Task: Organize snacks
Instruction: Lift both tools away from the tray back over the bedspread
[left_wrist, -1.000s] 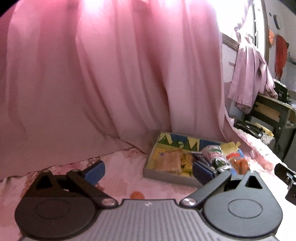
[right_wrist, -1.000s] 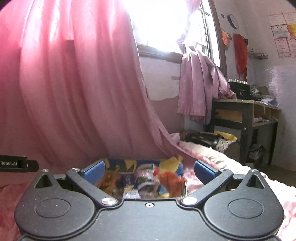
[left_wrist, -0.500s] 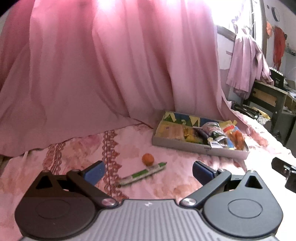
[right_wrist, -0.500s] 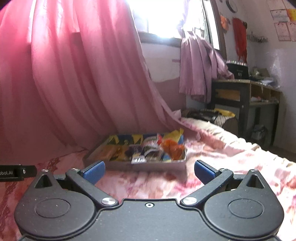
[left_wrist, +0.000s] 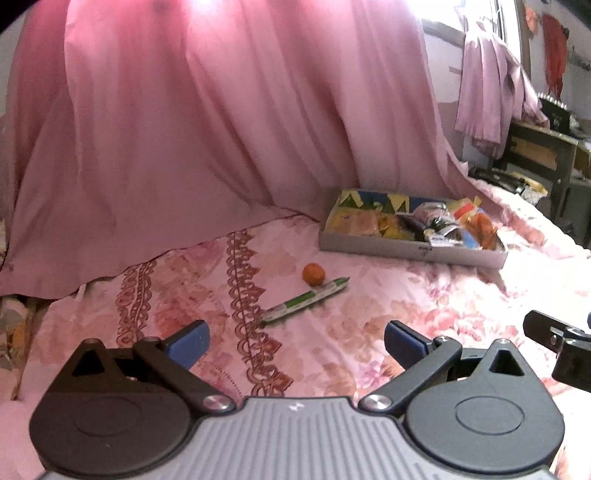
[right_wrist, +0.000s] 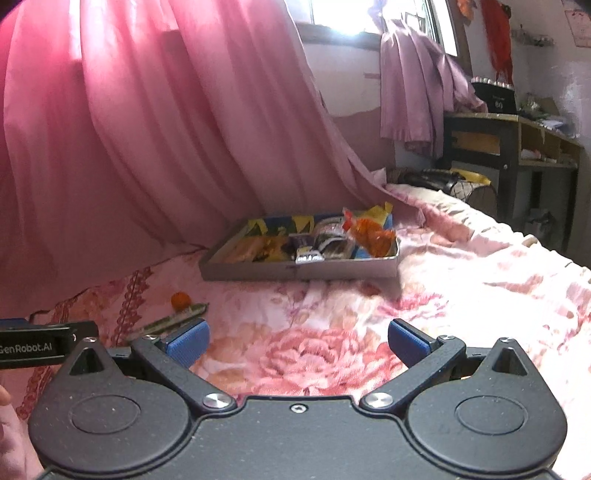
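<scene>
I read my left gripper as unloaded: its jaws stand wide apart over the floral bedspread, with nothing between the blue pads. Ahead of the gap, slightly toward the right jaw, a small orange round snack lies on the cloth. A green-and-white stick packet lies just beside it on the near side; I cannot tell whether the two touch. Further ahead and beyond the right jaw sits the snack box, a shallow grey tray already holding several wrappers, including an orange packet at its right end.

I read my right gripper the same way: jaws fully apart, nothing between them, bedspread below. From this camera the snack box stands straight ahead of the gap, well apart from the fingertips. The orange round snack and the stick packet lie beyond the left jaw, the packet's near end hidden behind it. A pink curtain hangs behind the box.
</scene>
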